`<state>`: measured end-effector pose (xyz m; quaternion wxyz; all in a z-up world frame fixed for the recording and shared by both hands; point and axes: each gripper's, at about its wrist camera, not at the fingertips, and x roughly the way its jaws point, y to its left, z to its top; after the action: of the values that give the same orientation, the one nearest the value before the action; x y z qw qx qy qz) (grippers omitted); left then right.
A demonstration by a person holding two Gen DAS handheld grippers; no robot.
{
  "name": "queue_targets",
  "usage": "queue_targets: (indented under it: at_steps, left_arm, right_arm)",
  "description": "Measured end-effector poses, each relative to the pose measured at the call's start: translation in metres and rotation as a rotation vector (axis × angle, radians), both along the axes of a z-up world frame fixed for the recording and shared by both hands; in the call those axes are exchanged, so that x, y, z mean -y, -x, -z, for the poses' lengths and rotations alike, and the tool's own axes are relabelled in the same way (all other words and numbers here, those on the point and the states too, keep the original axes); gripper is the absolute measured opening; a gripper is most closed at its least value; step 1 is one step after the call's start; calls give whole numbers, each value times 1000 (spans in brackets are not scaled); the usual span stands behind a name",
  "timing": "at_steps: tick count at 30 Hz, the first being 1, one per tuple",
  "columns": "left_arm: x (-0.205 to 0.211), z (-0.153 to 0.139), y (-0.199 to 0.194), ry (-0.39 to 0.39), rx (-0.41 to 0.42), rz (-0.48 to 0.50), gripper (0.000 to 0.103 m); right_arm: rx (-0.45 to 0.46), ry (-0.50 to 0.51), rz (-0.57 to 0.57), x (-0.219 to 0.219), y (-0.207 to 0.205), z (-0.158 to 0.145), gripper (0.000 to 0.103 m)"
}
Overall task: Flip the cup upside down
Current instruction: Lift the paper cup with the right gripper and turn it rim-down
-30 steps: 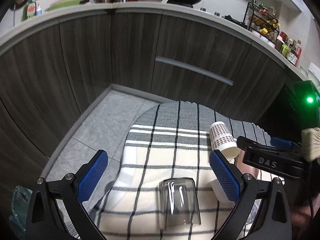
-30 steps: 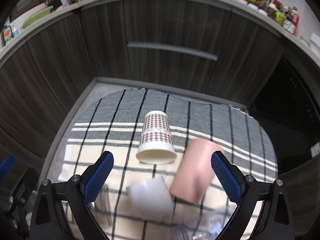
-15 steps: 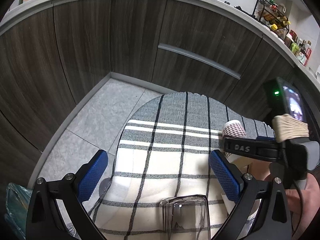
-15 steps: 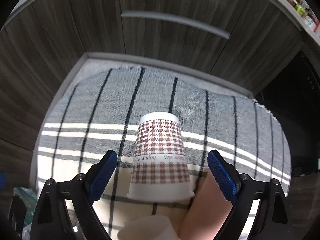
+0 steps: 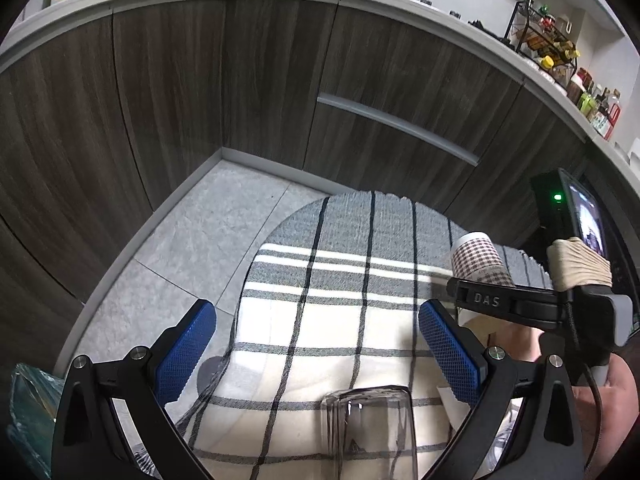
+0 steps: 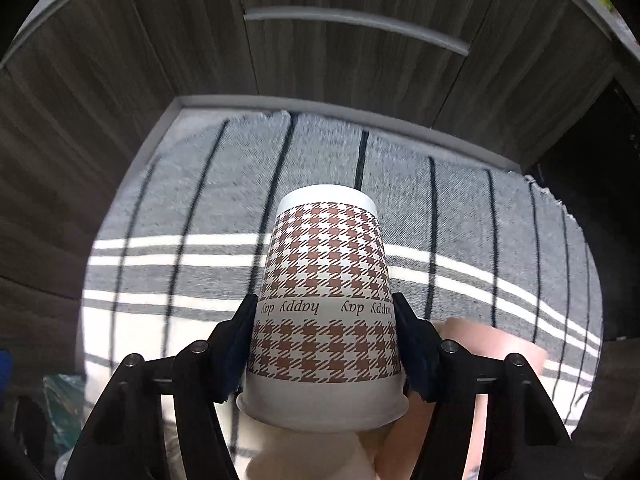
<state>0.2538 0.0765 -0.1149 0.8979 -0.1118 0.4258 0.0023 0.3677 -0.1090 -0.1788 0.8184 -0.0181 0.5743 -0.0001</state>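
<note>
A brown-and-white houndstooth paper cup point(image 6: 325, 312) lies on its side on the checked cloth point(image 6: 200, 248), base pointing away, rim toward the camera. My right gripper point(image 6: 324, 340) is shut on it, both pads pressed on its sides. In the left wrist view the same cup point(image 5: 478, 258) shows at the right with the right gripper point(image 5: 500, 302) on it. My left gripper point(image 5: 316, 344) is open and empty above the cloth point(image 5: 340, 280). A clear glass point(image 5: 370, 428) stands upside down just below it.
A pink cup point(image 6: 476, 364) lies on its side to the right of the paper cup, and a white cup point(image 6: 308, 456) lies under its rim. Dark wooden cabinets point(image 5: 280, 80) with a grey handle point(image 5: 396, 124) stand behind. Grey floor tiles point(image 5: 192, 232) lie left of the table.
My right gripper moved forward over the paper cup and closed on it. My left gripper drew back a little, so the glass sits lower in its view.
</note>
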Motion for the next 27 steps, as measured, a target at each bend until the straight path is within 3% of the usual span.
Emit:
queue_targets:
  at_steps: [11,15,27]
  left_arm:
    - [-4,-49,56,-29,77,22,103]
    - [1,-53,82,-52,75,51,103]
    - [21,-48,158,-109,65,127,103]
  right_arm:
    - [84,-149,53,9,86,-74,64]
    - [54,-216,91,22,125,-70,64]
    - [32,-250,123,29,221,-49,64]
